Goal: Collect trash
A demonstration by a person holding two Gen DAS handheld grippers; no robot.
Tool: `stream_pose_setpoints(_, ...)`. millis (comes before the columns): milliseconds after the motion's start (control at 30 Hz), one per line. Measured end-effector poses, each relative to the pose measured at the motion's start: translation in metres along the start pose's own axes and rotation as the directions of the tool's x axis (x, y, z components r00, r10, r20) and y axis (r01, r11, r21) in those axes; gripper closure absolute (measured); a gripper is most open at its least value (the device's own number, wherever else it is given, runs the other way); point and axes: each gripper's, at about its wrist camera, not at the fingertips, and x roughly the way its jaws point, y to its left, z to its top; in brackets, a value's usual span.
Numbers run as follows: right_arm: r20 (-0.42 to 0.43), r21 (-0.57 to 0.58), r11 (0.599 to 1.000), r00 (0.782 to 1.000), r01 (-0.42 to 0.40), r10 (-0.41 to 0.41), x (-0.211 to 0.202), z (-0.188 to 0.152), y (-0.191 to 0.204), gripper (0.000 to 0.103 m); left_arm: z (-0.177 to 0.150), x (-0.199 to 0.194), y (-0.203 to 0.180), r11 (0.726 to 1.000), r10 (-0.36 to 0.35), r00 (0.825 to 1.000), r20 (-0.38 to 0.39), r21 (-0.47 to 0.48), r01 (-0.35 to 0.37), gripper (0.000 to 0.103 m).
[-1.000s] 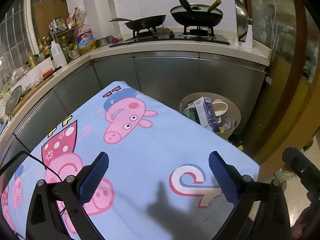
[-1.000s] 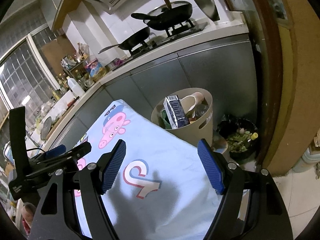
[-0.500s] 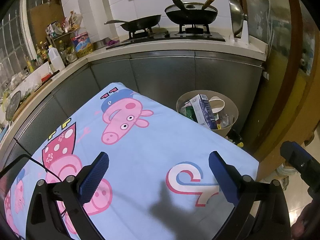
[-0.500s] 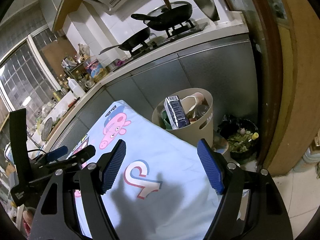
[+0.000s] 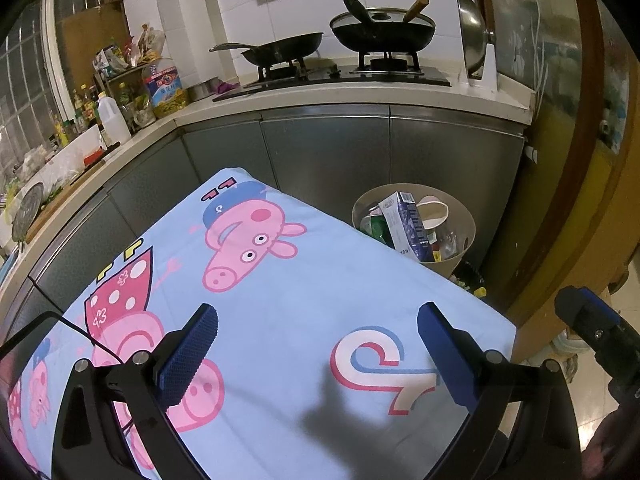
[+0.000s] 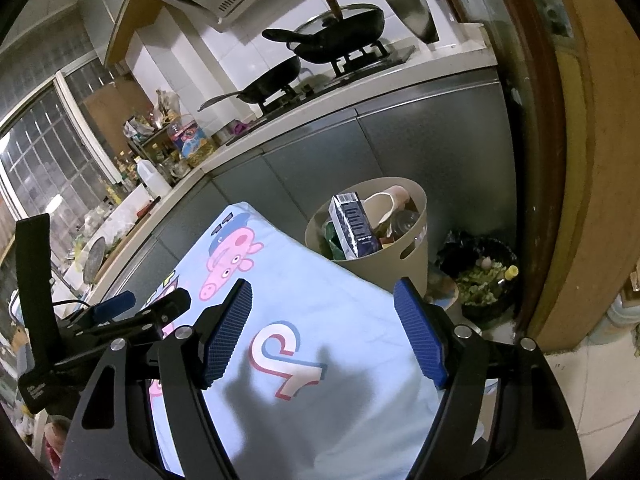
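On the stove at the back of the kitchen: two dark pans, the shallow frying pan (image 5: 285, 46) on the left burner, the lidded wok (image 5: 382, 30) on the right burner. One steel lid (image 5: 472, 34) stands on edge just right of the wok, at the end of the counter (image 5: 400, 94). Left stretch of counter is crowded with bottles and packets, too small to count; one white jug (image 5: 113, 118) and one large oil bottle (image 5: 166, 86) stand out.

Below, one table under a light-blue cartoon-pig cloth (image 5: 280, 300). Nothing lies on the cloth in either view.

Right of the table's far corner, on the floor against the cabinet doors: one beige trash bin (image 6: 404, 248), full. Counted inside: one dark blue carton (image 6: 354, 226) upright at the left, one crumpled paper cup (image 6: 386, 202) toward the back, some green wrapper and clear plastic lower down, number unclear. Just right of the bin, one black-lined bucket of food scraps (image 6: 486, 276).

Two grippers. Left gripper (image 5: 316, 354): jaws spread wide, nothing between them, angled down over the near half of the cloth. Right gripper (image 6: 322, 334): jaws likewise spread wide and empty, tilted down over the cloth's right corner, the bin beyond its fingers. The two sit side by side, each visible at the edge of the other's view.
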Motion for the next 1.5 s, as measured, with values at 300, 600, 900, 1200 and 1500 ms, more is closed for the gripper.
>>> stream_pose_setpoints(300, 0.014, 0.008, 1.0, 1.0, 0.004, -0.004, -0.0024, 0.0038, -0.0019, 0.03, -0.0002, -0.0002, -0.0036, 1.0, -0.008, 1.0, 0.004, 0.013, 0.008, 0.004)
stream_pose_setpoints(600, 0.013, 0.027, 1.0, 1.0, -0.004, 0.003, -0.0025, 0.0024, -0.0054, 0.03, 0.0015, -0.0031, -0.006, 1.0, -0.006, 1.0, 0.013, 0.019, 0.006, 0.004)
stream_pose_setpoints(900, 0.016, 0.003, 1.0, 1.0, -0.009, 0.009, -0.0036, 0.0029, 0.0, 0.03, 0.0002, -0.0037, -0.0063, 1.0, -0.003, 1.0, 0.017, 0.021, 0.003, 0.004)
stream_pose_setpoints(1200, 0.021, 0.005, 1.0, 1.0, -0.014, 0.014, -0.0042, 0.0046, -0.0009, 0.03, 0.0004, -0.0063, -0.006, 1.0, 0.005, 0.999, 0.036, 0.026, -0.006, 0.004)
stream_pose_setpoints(1500, 0.018, 0.005, 1.0, 1.0, -0.021, 0.021, -0.0021, -0.0001, 0.0025, 0.03, 0.0018, -0.0077, -0.0036, 1.0, 0.007, 0.999, 0.04, 0.016, -0.008, 0.004)
